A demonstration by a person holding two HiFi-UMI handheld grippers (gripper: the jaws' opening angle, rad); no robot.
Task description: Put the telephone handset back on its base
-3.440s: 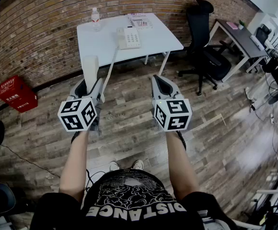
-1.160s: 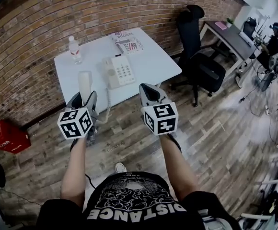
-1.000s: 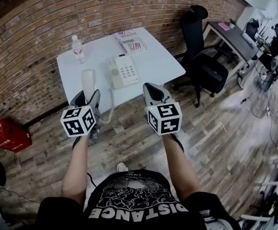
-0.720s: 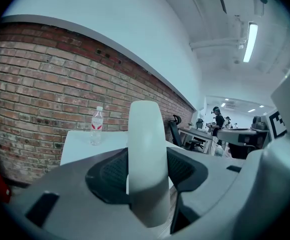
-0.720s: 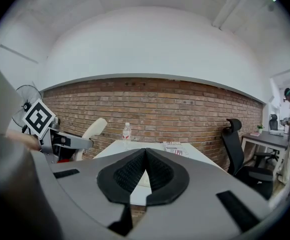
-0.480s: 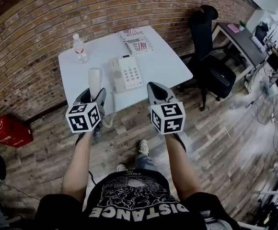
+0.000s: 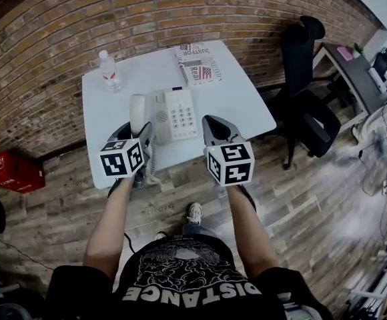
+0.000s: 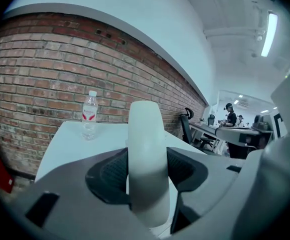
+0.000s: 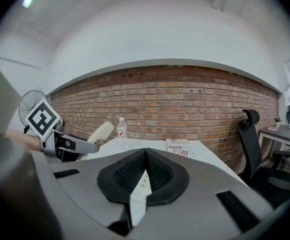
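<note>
Left gripper (image 7: 135, 131) clamped on handset (image 7: 137, 105), just left of base (image 7: 177, 115).
Handset long axis points forward, tilted up; right gripper (image 7: 219, 127) jaws together, empty.

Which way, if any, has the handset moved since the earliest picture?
Yes. Held in the left gripper, the handset has moved forward, from over the floor to over the table, and is now just left of the base.

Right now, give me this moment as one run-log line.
left gripper: shut on handset | right gripper: shut, empty | handset: above table, beside base, not seated
</note>
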